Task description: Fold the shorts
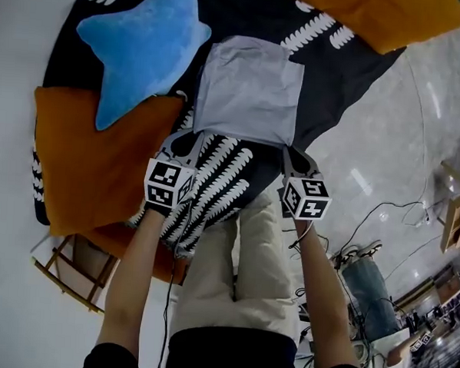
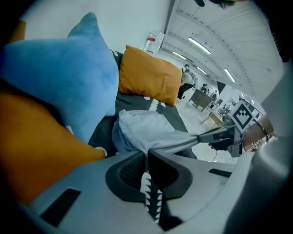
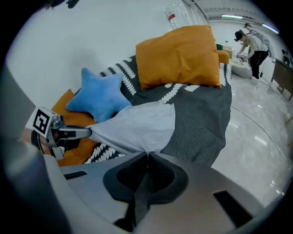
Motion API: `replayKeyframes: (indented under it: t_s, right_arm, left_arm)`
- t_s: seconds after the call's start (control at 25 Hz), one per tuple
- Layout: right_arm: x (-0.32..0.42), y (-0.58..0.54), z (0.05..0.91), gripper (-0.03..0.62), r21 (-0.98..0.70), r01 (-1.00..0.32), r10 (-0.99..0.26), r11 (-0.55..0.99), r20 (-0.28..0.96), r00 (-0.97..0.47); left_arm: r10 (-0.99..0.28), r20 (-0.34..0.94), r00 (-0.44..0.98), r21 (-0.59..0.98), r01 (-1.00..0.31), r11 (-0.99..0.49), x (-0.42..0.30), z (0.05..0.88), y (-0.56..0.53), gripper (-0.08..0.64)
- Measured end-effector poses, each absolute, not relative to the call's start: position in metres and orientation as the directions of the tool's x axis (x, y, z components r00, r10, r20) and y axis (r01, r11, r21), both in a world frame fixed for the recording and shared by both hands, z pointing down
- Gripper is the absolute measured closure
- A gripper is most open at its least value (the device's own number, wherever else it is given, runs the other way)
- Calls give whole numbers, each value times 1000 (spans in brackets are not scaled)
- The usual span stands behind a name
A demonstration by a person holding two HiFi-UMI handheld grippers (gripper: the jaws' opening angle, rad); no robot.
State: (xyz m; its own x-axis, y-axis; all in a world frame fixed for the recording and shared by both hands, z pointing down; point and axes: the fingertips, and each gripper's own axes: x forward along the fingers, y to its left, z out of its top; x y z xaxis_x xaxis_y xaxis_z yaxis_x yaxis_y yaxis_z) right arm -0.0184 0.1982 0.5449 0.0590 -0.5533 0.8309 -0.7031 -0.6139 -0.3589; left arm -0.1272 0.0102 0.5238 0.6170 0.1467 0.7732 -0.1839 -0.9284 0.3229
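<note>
The room is bright and evenly lit by long ceiling lamps [image 2: 197,44] seen in the left gripper view, the shiny floor [image 1: 368,183] gives back pale streaks of glare in the head view, and the shadows on the shorts [image 1: 246,88] are soft. All three views are strongly bent by a wide lens, with dark rounded corners. The near bodies of the left gripper [image 2: 146,153] and the right gripper [image 3: 147,155] are out of focus, and the left gripper view is a little blurred overall.

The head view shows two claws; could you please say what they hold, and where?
The pale grey fabric shorts: the left claw pinches the near edge's left corner, the right claw its right corner.
</note>
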Motion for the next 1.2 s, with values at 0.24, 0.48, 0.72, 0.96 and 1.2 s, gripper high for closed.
replayKeyframes:
  t_s: [0.24,0.48,0.72,0.96,1.2]
  right_arm:
    - [-67,217,558,568,-368,-729,-515,-577,857,-25]
    - [-78,227,579,568,-359,-756,-487,-547,871,-61]
    - [-103,227,596,568,-356,-771,-455,-529,885,-96]
    - [-131,236,595,568,-351,-767,-426,-537,898,-112]
    - [-149,240,608,568,-375,-766,-387,-522,904,-179]
  left_arm:
    - [166,807,567,319,-181,-931,-168,550,24,534]
    - [187,823,536,288,-111,-951,-174,562,34,534]
    - [214,853,476,283,-77,-956,-203,574,34,534]
    - [212,862,461,273,-69,-959,-223,572,43,534]
    - [238,883,404,290,-72,-954,-245,583,48,532]
